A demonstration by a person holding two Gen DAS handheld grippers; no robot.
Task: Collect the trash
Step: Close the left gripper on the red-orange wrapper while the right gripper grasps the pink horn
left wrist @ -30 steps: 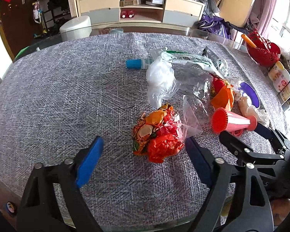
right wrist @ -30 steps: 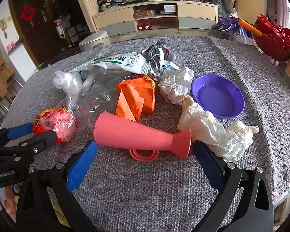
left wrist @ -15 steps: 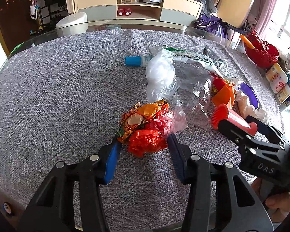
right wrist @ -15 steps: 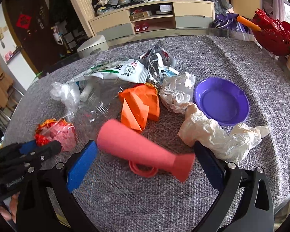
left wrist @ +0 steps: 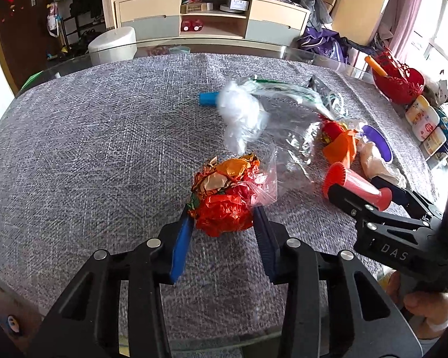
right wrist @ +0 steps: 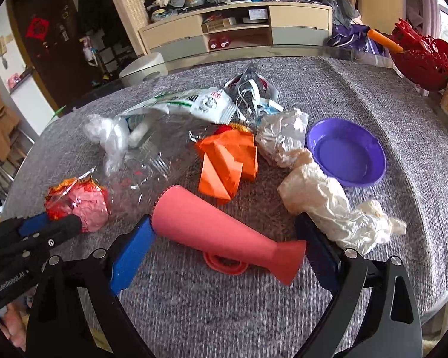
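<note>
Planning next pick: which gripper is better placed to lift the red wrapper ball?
Left. The left gripper has just been closing, pads against the wrapper ball; the right gripper straddles the pink cone.

Blue-capped tube [left wrist: 208,99] — body hidden behind clear plastic bag [left wrist: 242,113], shelf items too small to identify

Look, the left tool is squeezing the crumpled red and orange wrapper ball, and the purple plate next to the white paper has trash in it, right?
Not quite. The purple plate holds nothing; the right wrist view shows its bare inside. The rest stands: the left tool has just been closing and its pads press the crumpled red and orange wrapper ball, and the white paper lies next to the plate.
</note>
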